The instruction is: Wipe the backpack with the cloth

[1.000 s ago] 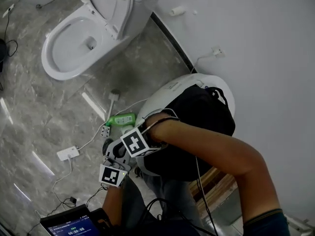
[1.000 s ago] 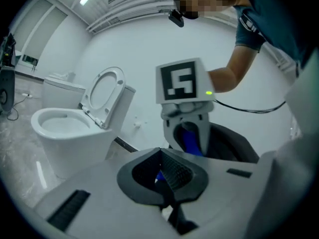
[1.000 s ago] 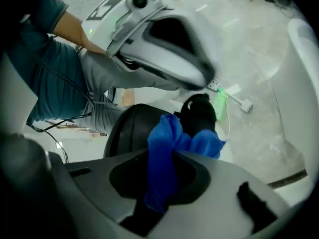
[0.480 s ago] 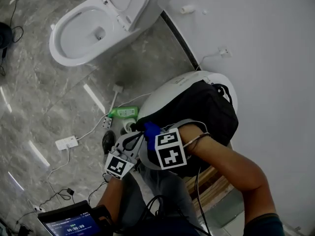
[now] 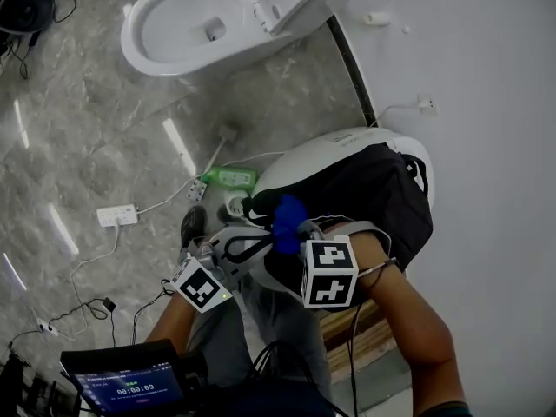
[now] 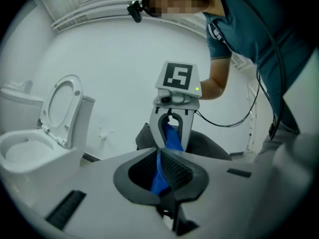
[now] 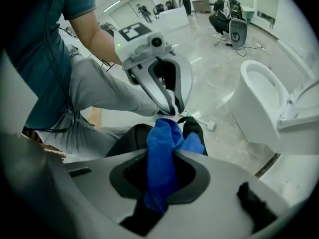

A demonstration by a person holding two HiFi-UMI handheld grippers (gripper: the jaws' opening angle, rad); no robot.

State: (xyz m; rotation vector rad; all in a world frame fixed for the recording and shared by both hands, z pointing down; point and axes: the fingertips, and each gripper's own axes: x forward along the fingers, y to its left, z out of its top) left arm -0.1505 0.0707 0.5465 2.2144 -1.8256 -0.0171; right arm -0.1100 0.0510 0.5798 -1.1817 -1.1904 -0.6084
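A black backpack [image 5: 375, 196] lies on a white rounded lid [image 5: 317, 159] by the wall. Just over its near end a blue cloth [image 5: 287, 217] hangs bunched between my two grippers. My right gripper [image 5: 297, 233] is shut on the blue cloth [image 7: 162, 153], which fills its jaws and bulges out past them. My left gripper [image 5: 263, 238] faces it from the left, tips against the cloth; a blue strip [image 6: 160, 176] shows pinched between its pads [image 6: 174, 169]. In the right gripper view the backpack [image 7: 127, 139] sits dark right under the cloth.
A white toilet [image 5: 200, 24] with its seat up stands at the top. A green bottle [image 5: 231, 178], a power strip [image 5: 116, 215] and cables lie on the grey floor. A screen [image 5: 130, 391] is at bottom left, wooden slats [image 5: 369, 330] beneath the backpack.
The blue cloth has come into sight and risen above the backpack. My right gripper has swung rightward and now faces the left one, with the cloth between them.
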